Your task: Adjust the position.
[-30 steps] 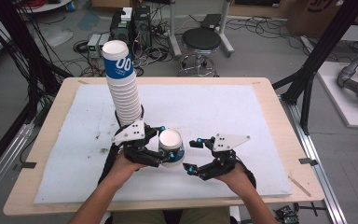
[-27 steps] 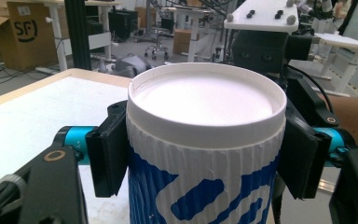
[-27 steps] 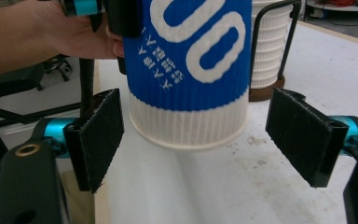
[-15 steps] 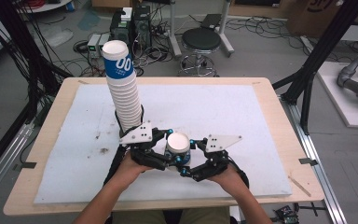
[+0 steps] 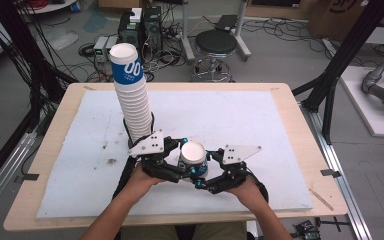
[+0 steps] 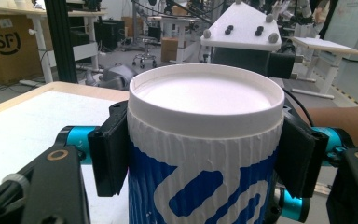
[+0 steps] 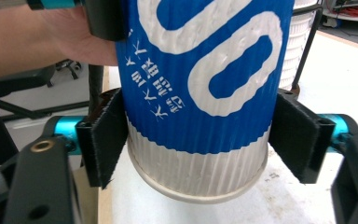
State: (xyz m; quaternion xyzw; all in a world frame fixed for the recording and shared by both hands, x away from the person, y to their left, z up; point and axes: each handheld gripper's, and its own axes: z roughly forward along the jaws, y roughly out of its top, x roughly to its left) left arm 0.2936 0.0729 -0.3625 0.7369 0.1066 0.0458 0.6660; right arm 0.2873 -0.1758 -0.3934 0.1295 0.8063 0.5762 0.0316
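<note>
I see one paper cup (image 5: pixel 193 157), white with blue lettering and a ribbed sleeve, held upright above the white mat (image 5: pixel 260 125) near the table's front edge, between the two grippers; looking down into its mouth from the left gripper view I see only a plain white inside. Behind it and to its left stands a tall stack of the same cups (image 5: pixel 132 100), nested and leaning slightly, resting on the mat. My left gripper (image 6: pixel 205 163) has its jaws closed narrow on the cup just under the rim, both black pads pressed flat against the ribbed wall; they have just been closing, with the cup between them. My right gripper (image 7: pixel 205 144) sits lower, at the cup's base band, its pads on either side of it: the left one touches the wall, while the right one seems to stand a sliver off, so I cannot tell whether it grips. Both hands come in from the near edge, forearms angled inward, the grippers meeting nose to nose at the cup, grey plates on top. A second ago the right gripper stood apart to the right of the cup, jaws empty; since then the two have come together and the cup has shifted a little to the right.
</note>
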